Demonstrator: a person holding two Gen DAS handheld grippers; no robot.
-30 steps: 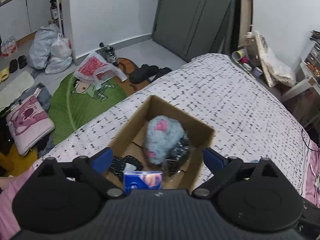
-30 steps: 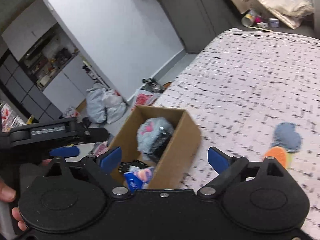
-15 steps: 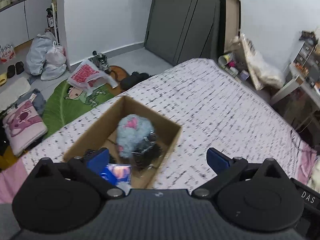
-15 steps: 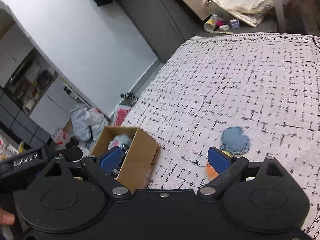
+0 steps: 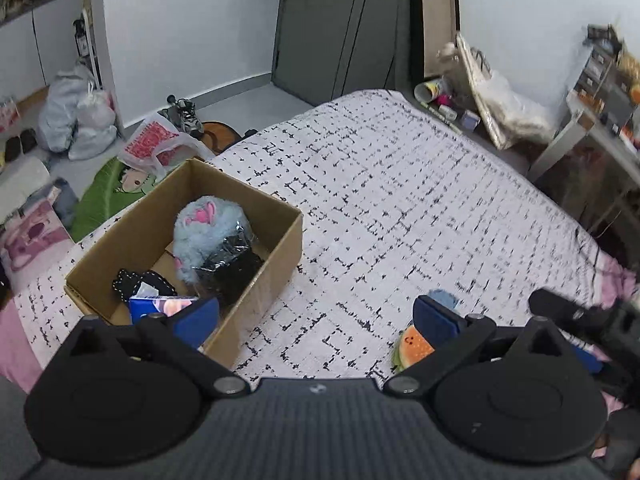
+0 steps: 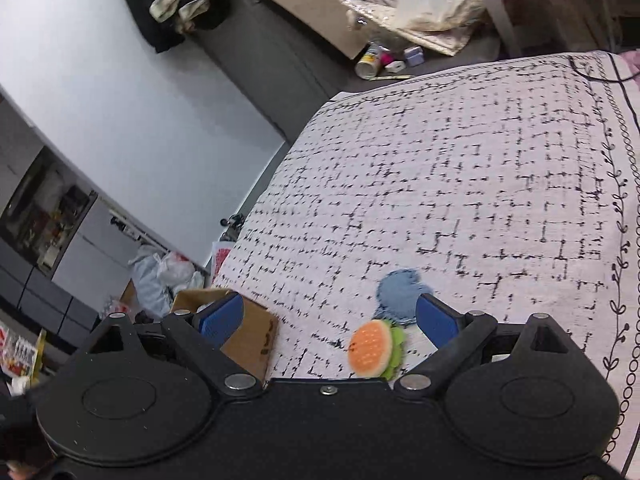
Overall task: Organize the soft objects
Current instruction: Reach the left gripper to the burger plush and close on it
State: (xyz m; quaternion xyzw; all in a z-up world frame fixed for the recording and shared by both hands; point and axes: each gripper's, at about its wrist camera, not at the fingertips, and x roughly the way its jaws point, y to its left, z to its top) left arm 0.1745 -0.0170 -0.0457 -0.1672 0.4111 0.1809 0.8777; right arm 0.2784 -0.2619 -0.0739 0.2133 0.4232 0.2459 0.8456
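Both wide open above the bed [image 5: 400, 184]: left hand-held gripper [image 5: 316, 312] empty, cardboard box [image 5: 280, 248] at ten o'clock; right hand-held gripper [image 6: 329, 316] over burger plush [image 6: 370, 354].

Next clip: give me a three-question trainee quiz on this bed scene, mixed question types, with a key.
1. True or false: the cardboard box is empty.
2. Which soft item lies on the bedspread nearest the right tool? A) burger plush B) pillow C) folded towel
3. Fill in: both the left tool and the right tool are ____ and hold nothing.

Key: 1. False; a fluffy blue plush and other items lie inside. 2. A; it lies beside a blue fabric piece. 3. open.
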